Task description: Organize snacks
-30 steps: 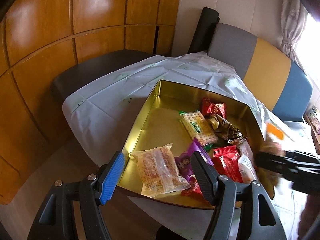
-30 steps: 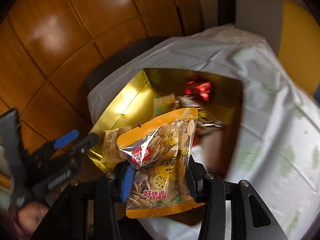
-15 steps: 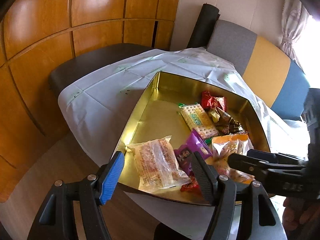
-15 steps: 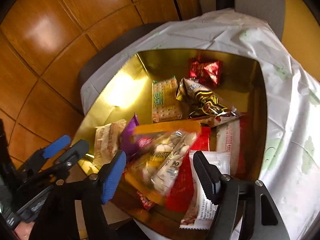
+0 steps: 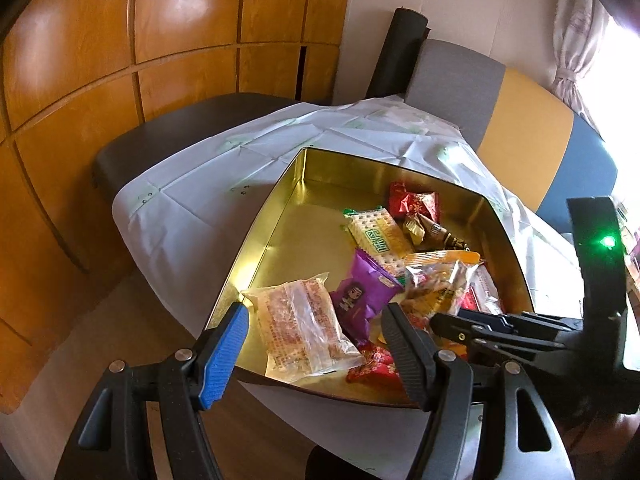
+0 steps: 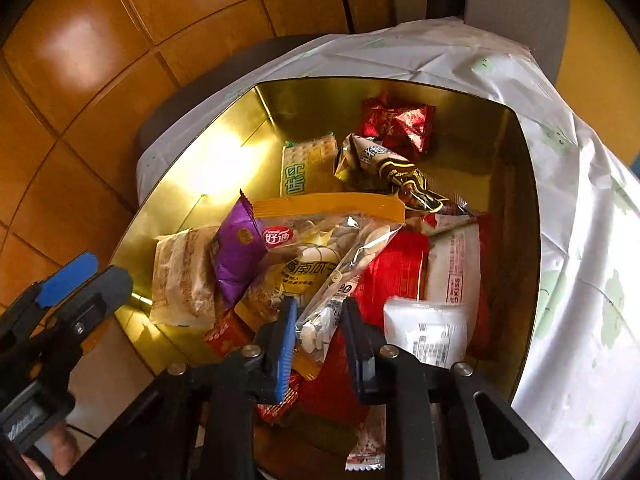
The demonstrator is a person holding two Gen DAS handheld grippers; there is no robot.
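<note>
A gold tin (image 5: 256, 240) (image 6: 516, 240) on the table holds several snack packets. An orange-topped pumpkin seed packet (image 6: 320, 236) (image 5: 436, 280) lies on the pile, between a purple packet (image 6: 236, 252) and red ones. My right gripper (image 6: 319, 308) (image 5: 440, 320) points down into the tin. Its jaws are closing and stand narrow, pinching the seed packet's lower end. My left gripper (image 5: 316, 312) (image 6: 96, 276) hangs open at the tin's near rim, above a clear-wrapped cake (image 5: 296, 328), with nothing between its fingers.
A cracker pack (image 5: 376, 236) and a red candy bag (image 5: 414, 204) lie deeper in the tin, whose left half is bare gold. A white cloth (image 5: 192, 216) covers the table. A dark chair (image 5: 168, 136) and wood panelling stand behind, a sofa (image 5: 520, 128) to the right.
My right gripper sank into the tin with the seed packet, spread its jaws as the packet settled on the pile, then narrowed them onto its lower end. The left gripper stayed put.
</note>
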